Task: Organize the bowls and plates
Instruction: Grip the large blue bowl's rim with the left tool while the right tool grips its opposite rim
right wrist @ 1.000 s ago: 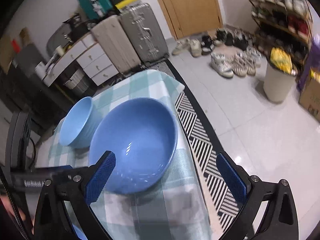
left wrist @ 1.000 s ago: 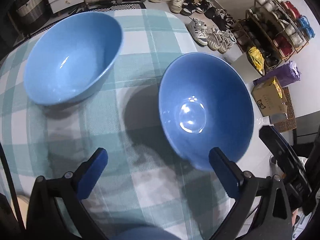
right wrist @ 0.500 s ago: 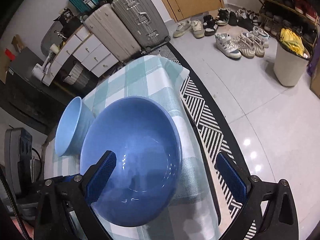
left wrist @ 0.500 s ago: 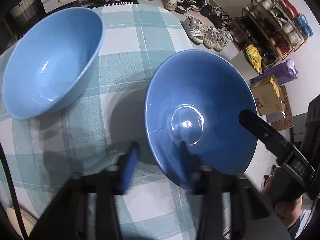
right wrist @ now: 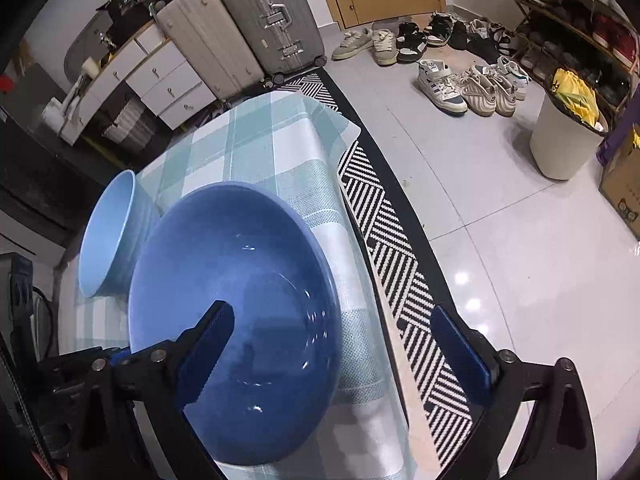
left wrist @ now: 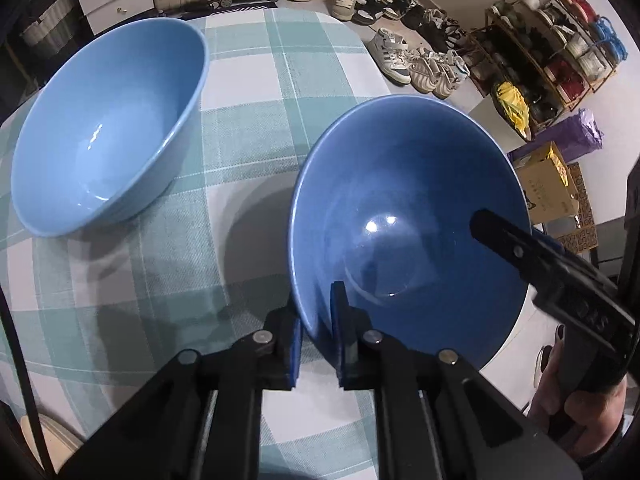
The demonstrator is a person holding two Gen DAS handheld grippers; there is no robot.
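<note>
Two bowls (left wrist: pixel 408 216) (left wrist: pixel 108 128), seemingly none stacked.

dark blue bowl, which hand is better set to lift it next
Left. The left gripper is already shut on the dark blue bowl rim, while the right gripper is open, only straddling the far rim.

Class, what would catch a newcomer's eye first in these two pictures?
First the dark blue bowl on the checked tablecloth, its near rim pinched by the left gripper. The right gripper, jaws wide, straddles its far rim. A paler blue bowl sits beside it, untouched.
</note>
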